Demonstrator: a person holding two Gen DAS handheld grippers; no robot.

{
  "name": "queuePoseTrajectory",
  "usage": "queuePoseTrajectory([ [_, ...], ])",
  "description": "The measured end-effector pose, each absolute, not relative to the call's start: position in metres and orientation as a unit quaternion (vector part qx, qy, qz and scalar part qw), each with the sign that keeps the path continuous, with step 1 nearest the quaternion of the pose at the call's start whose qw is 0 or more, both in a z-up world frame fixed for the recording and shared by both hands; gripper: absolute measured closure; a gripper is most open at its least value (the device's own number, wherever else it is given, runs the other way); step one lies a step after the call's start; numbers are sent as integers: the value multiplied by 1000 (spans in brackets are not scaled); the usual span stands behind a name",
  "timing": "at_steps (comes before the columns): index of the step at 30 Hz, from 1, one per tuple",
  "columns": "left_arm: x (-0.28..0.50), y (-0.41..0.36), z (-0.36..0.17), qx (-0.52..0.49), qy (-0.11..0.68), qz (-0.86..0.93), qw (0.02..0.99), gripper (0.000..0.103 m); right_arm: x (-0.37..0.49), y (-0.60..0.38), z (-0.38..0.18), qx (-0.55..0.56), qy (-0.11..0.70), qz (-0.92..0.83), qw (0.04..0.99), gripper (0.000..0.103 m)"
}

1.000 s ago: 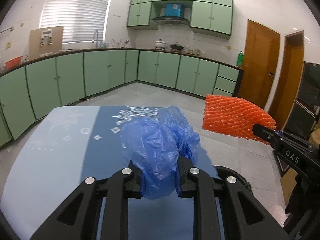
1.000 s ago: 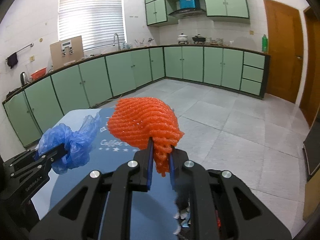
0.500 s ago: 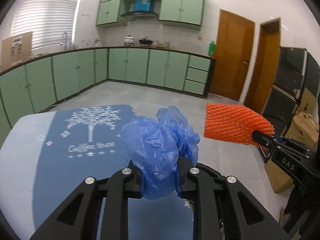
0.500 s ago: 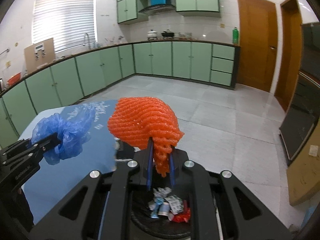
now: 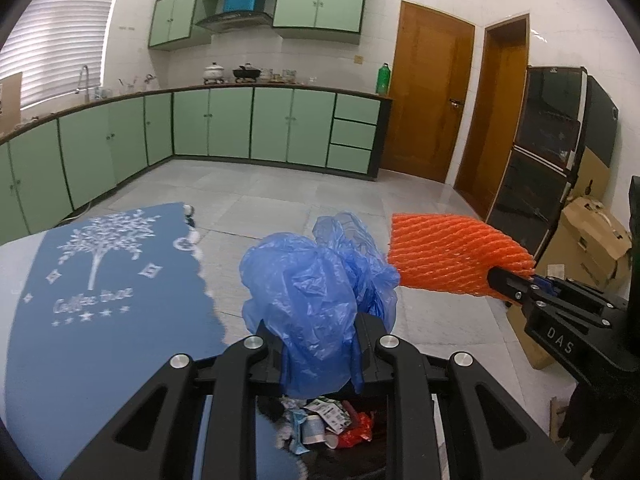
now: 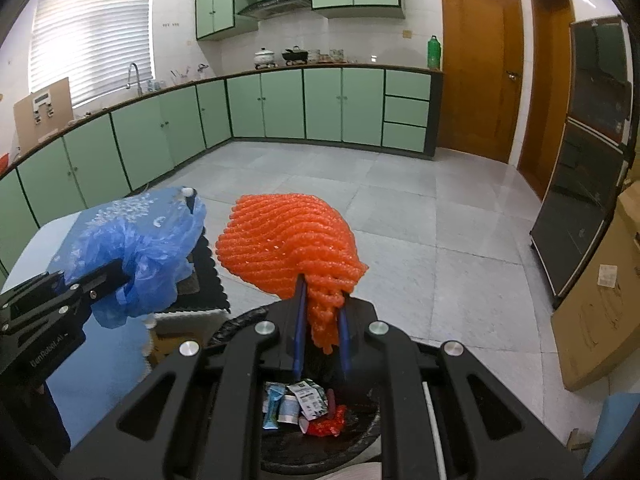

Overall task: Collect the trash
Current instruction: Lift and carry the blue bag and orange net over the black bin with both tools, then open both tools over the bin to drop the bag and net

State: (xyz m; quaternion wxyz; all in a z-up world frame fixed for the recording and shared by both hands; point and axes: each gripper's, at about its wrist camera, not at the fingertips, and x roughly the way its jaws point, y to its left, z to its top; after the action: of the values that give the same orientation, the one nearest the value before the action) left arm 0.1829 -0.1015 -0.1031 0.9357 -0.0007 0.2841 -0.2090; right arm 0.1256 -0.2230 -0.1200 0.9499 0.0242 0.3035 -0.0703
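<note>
My left gripper (image 5: 318,344) is shut on a crumpled blue plastic bag (image 5: 316,292) and holds it above the black trash bin (image 5: 360,464); the gripper also shows in the right wrist view (image 6: 116,276). My right gripper (image 6: 322,320) is shut on an orange foam net (image 6: 292,244) and holds it above the same bin (image 6: 320,440); it shows at the right in the left wrist view (image 5: 504,280) with the net (image 5: 448,256). Wrappers and a red packet (image 6: 308,408) lie in the bin.
A table with a blue tree-print cloth (image 5: 100,300) is at the left, beside the bin. Cardboard boxes (image 5: 588,248) and a black cabinet (image 5: 560,152) stand at the right. Green kitchen cabinets (image 5: 240,128) line the far walls across grey tiled floor.
Both grippers have swung right, off the table, and now hang over the trash bin, whose contents have come into view. Both still hold their items.
</note>
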Motion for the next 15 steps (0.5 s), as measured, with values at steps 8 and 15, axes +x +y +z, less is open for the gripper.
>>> queuePoseTrajectory([
  [8,213,-125,-132,4,314,-214,925,81,151,-236,-153,25,338,-80,937,90],
  [15,236,-139,-154,8,341,-213,916,78,172,-243,-175,40,352,-74,932,84],
])
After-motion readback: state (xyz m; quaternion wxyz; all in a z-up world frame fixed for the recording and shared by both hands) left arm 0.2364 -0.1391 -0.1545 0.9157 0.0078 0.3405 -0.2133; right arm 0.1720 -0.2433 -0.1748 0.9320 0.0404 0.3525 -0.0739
